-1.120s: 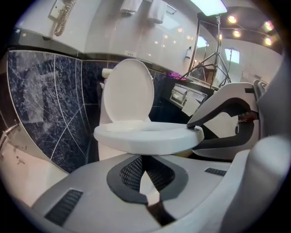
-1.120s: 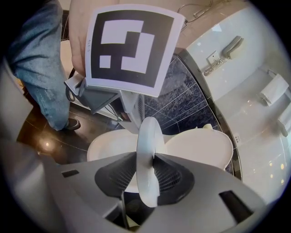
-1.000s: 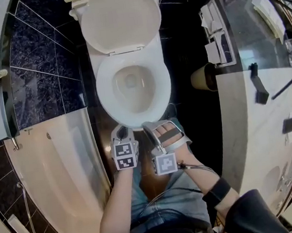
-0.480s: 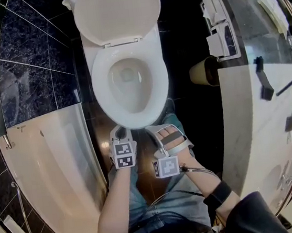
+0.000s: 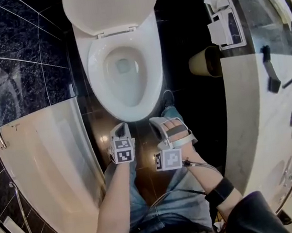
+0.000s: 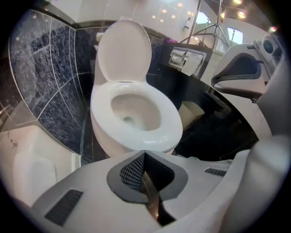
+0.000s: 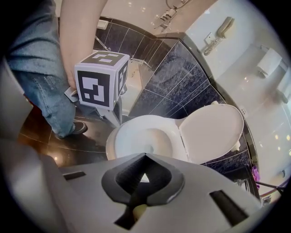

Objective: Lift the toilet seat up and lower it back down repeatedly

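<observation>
The white toilet stands with its lid [image 5: 111, 4] raised against the back and its seat [image 5: 153, 70] lying flat on the bowl. Both grippers hover side by side just in front of the bowl's front rim, touching nothing. My left gripper [image 5: 121, 127] is shut, its fingertips meeting with nothing between them [image 6: 144, 154]. My right gripper [image 5: 156, 122] is also shut and empty [image 7: 145, 157]. In the left gripper view the seat [image 6: 170, 125] and lid [image 6: 123, 50] lie straight ahead. The right gripper view shows the seat [image 7: 120, 136], the lid [image 7: 211, 132] and the left gripper's marker cube [image 7: 100, 82].
A pale bathtub [image 5: 51, 162] runs along the left, under dark blue tiled wall [image 5: 18, 65]. A marble counter [image 5: 262, 115] fills the right, with a paper holder [image 5: 222, 25] on its side and a tan bin [image 5: 202, 61] below it. My jeans-clad legs [image 5: 173, 205] stand behind the grippers.
The toilet has slid upward in the head view as the camera tilted. Both grippers have drawn slightly back from the bowl's front rim and stay side by side.
</observation>
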The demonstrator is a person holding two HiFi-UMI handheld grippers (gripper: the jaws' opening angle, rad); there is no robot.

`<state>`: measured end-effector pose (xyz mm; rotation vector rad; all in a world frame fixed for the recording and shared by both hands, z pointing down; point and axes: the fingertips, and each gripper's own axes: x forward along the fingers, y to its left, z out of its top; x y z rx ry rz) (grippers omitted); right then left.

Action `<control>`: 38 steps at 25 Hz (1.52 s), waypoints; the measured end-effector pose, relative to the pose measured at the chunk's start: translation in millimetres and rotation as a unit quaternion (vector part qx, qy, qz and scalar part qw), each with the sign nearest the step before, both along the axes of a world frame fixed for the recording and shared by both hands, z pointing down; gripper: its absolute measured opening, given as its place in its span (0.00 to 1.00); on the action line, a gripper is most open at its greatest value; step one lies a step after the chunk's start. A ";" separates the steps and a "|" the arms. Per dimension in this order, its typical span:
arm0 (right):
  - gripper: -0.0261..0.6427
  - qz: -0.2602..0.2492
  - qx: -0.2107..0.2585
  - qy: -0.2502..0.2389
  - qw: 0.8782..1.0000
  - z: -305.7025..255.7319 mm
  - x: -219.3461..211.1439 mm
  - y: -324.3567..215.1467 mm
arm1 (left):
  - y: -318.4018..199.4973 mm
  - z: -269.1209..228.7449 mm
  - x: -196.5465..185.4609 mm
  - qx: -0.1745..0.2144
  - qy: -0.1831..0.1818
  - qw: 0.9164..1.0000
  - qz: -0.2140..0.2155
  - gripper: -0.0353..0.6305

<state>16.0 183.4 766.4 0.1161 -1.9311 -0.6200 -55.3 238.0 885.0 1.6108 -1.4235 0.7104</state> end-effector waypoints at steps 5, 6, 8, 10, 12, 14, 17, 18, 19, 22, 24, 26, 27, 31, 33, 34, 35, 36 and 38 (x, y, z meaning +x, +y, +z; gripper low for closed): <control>0.06 0.018 0.001 -0.011 1.000 -10.0 -2.9 -7.0 | -13.0 -23.3 -18.8 0.025 -0.018 1.000 0.005 0.05; 0.06 0.022 0.001 -0.013 1.000 -13.1 -3.8 -9.5 | -16.8 -30.6 -21.9 0.032 -0.021 0.999 0.007 0.05; 0.06 0.031 0.002 -0.017 0.999 -20.9 -6.8 -14.8 | -24.3 -45.5 -28.5 0.043 -0.026 0.999 0.008 0.05; 0.06 0.040 0.002 -0.024 0.999 -32.8 -9.7 -21.4 | -32.8 -64.6 -33.7 0.055 -0.030 0.998 0.006 0.05; 0.06 0.054 -0.001 -0.035 0.998 -50.1 -11.6 -27.6 | -40.1 -91.1 -36.8 0.069 -0.034 0.997 0.008 0.05; 0.07 0.073 -0.008 -0.050 0.996 -74.7 -14.5 -33.7 | -44.4 -125.6 -39.8 0.083 -0.037 0.996 0.011 0.05; 0.07 0.099 -0.011 -0.076 0.992 -124.6 -20.5 -47.2 | -50.4 -188.9 -46.7 0.105 -0.044 0.993 0.009 0.05; 0.07 0.107 -0.010 -0.087 0.990 -142.6 -23.1 -52.9 | -53.3 -210.9 -50.0 0.114 -0.046 0.992 0.006 0.05; 0.07 0.116 -0.010 -0.101 0.988 -160.7 -26.1 -59.3 | -57.0 -232.9 -54.0 0.124 -0.050 0.991 0.003 0.05; 0.07 0.152 -0.021 -0.153 0.976 -214.5 -33.4 -79.8 | -69.9 -298.0 -67.8 0.158 -0.059 0.986 -0.010 0.05; 0.07 0.175 -0.028 -0.183 0.967 -247.0 -33.3 -92.5 | -77.1 -336.9 -76.1 0.176 -0.066 0.982 -0.016 0.05; 0.07 0.193 -0.030 -0.206 0.959 -274.3 -29.5 -104.9 | -85.5 -370.0 -84.0 0.193 -0.074 0.978 -0.018 0.05; 0.07 0.201 -0.031 -0.216 0.955 -286.6 -27.0 -111.3 | -90.3 -384.2 -88.7 0.202 -0.080 0.976 -0.020 0.05; 0.07 0.258 -0.068 -0.269 0.925 -332.4 -12.5 -130.9 | -102.7 -442.4 -98.8 0.238 -0.093 0.967 -0.028 0.05; 0.07 0.297 -0.104 -0.302 0.900 -350.0 -3.3 -135.9 | -102.0 -467.3 -98.8 0.251 -0.099 0.962 -0.027 0.05; 0.07 0.312 -0.118 -0.315 0.889 -356.4 1.0 -138.6 | -101.6 -478.4 -98.0 0.258 -0.100 0.961 -0.026 0.05; 0.07 0.321 -0.124 -0.324 0.881 -362.1 4.5 -142.3 | -102.1 -488.5 -97.6 0.264 -0.102 0.959 -0.027 0.05; 0.07 0.324 -0.124 -0.330 0.878 -367.1 7.1 -146.1 | -103.2 -497.5 -97.3 0.271 -0.103 0.957 -0.027 0.05; 0.07 0.323 -0.117 -0.333 0.878 -374.5 13.6 -148.6 | -101.9 -511.4 -95.2 0.278 -0.103 0.955 -0.029 0.05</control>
